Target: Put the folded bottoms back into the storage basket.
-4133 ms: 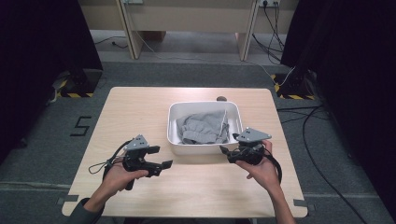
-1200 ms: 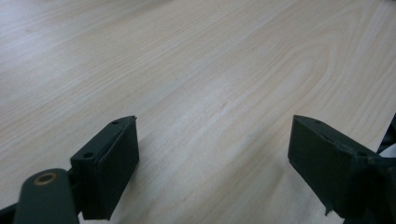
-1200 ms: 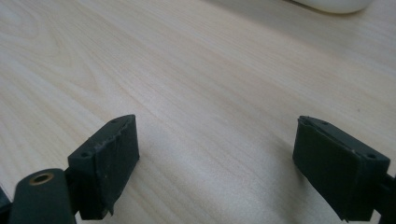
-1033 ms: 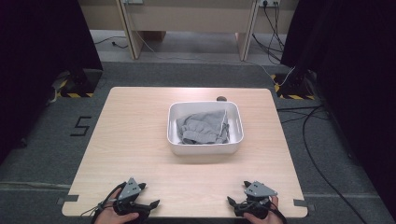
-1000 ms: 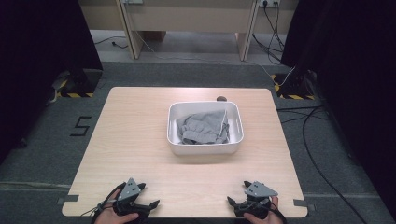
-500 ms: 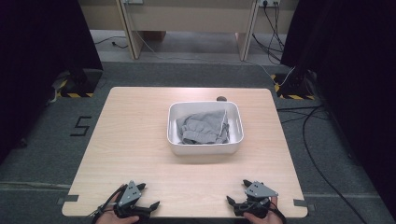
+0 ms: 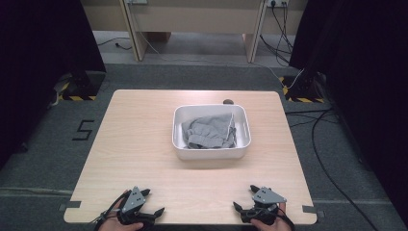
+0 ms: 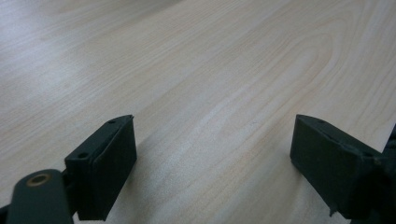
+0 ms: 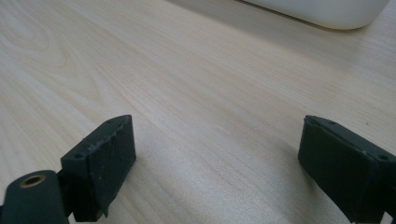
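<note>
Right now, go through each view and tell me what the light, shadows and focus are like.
High view: even light on the table, a soft shadow in front of the white tub, dark surroundings on both sides. Left gripper view: pale glare on the wood at upper left, the black fingers slightly soft, faint shadows beside them. Right gripper view: the tub's edge is blurred, with its shadow on the wood below it.

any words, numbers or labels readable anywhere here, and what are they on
"5": a single black figure marked on the grey floor left of the table.
No other text can be read: none shows on the white tub, the grey cloth or either claw.
</note>
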Motion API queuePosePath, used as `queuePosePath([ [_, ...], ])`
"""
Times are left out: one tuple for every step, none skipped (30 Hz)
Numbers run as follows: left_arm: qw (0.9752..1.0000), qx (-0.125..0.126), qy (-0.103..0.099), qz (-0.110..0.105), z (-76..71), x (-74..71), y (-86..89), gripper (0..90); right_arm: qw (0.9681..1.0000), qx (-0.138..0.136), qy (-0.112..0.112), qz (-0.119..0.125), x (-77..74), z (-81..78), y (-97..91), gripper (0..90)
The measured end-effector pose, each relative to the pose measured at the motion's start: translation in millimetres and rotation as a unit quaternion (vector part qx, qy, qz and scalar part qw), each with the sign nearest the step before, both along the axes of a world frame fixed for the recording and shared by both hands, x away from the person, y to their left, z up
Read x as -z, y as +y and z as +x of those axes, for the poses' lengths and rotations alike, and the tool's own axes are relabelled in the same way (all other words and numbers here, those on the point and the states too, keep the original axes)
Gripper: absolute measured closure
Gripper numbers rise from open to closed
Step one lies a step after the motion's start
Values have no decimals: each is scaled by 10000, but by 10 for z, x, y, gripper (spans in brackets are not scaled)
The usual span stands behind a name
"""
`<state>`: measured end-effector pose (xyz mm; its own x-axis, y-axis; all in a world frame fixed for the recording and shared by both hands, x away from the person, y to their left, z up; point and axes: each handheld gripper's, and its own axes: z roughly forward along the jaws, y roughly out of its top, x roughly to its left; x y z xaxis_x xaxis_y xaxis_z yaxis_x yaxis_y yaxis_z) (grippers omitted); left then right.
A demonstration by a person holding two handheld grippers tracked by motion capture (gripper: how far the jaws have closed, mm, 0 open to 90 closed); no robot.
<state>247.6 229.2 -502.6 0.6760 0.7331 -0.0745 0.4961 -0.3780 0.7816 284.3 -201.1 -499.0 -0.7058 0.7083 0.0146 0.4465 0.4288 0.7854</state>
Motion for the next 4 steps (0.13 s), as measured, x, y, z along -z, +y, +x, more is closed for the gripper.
queuePosePath([
  [10000,3,0,1,0,0,1,139,10000,1,0,0,0,0,0,121],
  [10000,3,1,-1,0,0,1,139,10000,2,0,0,0,0,1,120],
  [10000,3,1,-1,0,0,1,139,10000,4,0,-1,0,0,1,121],
  [10000,-2,1,8,0,-1,2,139,10000,23,17,9,-1,-3,4,121],
])
